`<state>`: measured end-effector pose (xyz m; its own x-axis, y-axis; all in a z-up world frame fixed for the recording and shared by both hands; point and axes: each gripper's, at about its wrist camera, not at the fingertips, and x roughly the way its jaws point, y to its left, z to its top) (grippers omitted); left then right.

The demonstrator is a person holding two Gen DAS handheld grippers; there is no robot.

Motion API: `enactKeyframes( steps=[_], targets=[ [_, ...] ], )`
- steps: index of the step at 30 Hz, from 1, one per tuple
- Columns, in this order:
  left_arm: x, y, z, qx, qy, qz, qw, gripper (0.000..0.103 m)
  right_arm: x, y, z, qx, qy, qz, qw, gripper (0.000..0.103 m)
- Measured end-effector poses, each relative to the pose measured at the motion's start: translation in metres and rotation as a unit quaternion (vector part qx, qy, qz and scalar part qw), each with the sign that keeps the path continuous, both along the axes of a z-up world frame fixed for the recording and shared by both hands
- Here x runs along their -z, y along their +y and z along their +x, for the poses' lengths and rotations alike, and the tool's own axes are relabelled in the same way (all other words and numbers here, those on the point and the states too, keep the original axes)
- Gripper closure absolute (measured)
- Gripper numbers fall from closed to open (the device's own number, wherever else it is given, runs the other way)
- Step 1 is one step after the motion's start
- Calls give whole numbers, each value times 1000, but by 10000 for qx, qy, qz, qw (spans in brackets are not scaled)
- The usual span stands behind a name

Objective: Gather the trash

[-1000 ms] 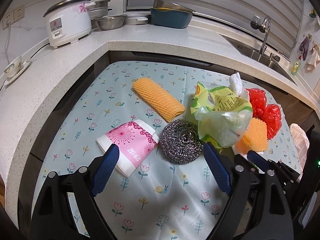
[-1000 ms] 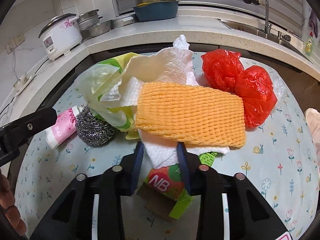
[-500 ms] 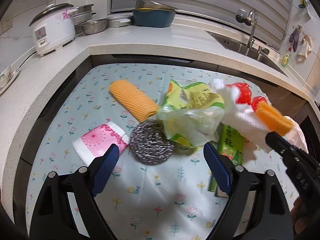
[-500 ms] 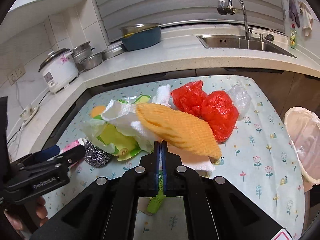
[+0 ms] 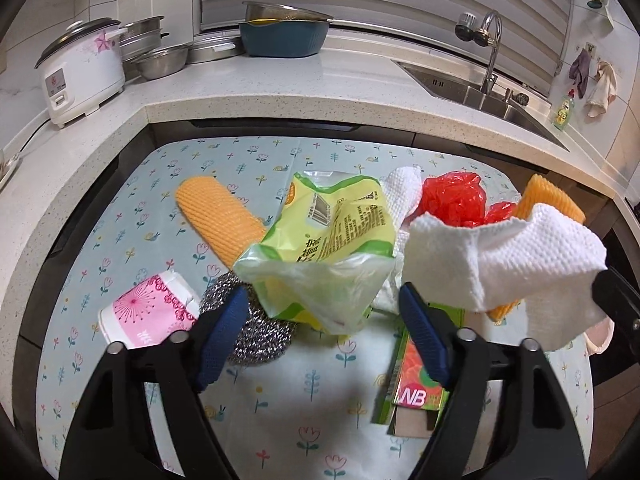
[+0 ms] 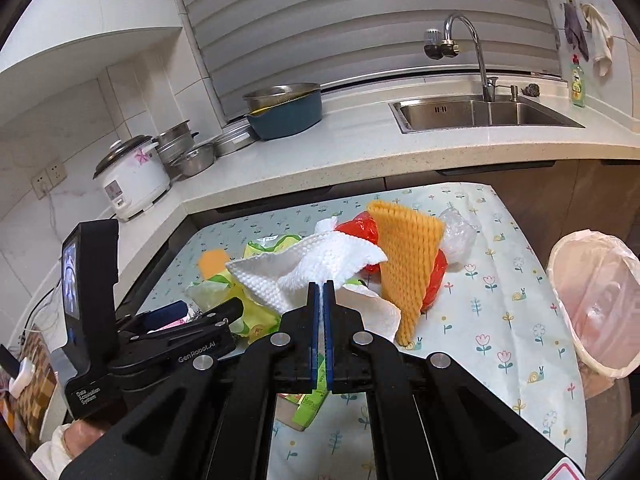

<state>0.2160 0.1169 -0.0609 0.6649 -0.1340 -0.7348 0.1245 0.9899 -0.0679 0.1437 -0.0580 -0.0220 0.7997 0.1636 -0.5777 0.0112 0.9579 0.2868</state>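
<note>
My right gripper (image 6: 320, 286) is shut on a white paper towel (image 6: 316, 264), held above the flowered tablecloth (image 6: 500, 320). An orange foam net (image 6: 404, 256) hangs beside the towel and is lifted with it. My left gripper (image 5: 322, 296) points down at a green plastic bag (image 5: 332, 232). Its jaws are closing with the bag's clear end between them, and the pads do not press on it. A steel scourer (image 5: 260, 336) lies under the left fingertip. A red plastic bag (image 5: 456, 200) sits behind the towel.
A lined bin (image 6: 596, 300) stands off the table's right edge. On the cloth lie a pink tissue pack (image 5: 144, 312), a second orange net (image 5: 216, 216) and a green box (image 5: 420, 380). A counter with a rice cooker (image 5: 80, 72) and sink (image 6: 480, 114) wraps behind.
The right gripper shut on the paper towel and lifted it, along with the orange net, up and to the right. The left gripper moved in on the green bag and its jaws narrowed.
</note>
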Motion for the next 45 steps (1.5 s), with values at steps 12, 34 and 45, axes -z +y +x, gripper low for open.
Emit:
enactKeyframes(
  steps=[12,34,45],
  targets=[
    [-14,-6,-7,-21,-140,-8,9999,97,-6,-20,-10,85,-133,157,9998,101],
    [-104,-58,-64,-30,-1125,-13,9936,99,-48,-97,-71,559,-704,342,9954,101],
    [-134,-94,-81,160,-1434,-120,9895,99,-57,-147,-98,913,-833,368,9917,101]
  ],
)
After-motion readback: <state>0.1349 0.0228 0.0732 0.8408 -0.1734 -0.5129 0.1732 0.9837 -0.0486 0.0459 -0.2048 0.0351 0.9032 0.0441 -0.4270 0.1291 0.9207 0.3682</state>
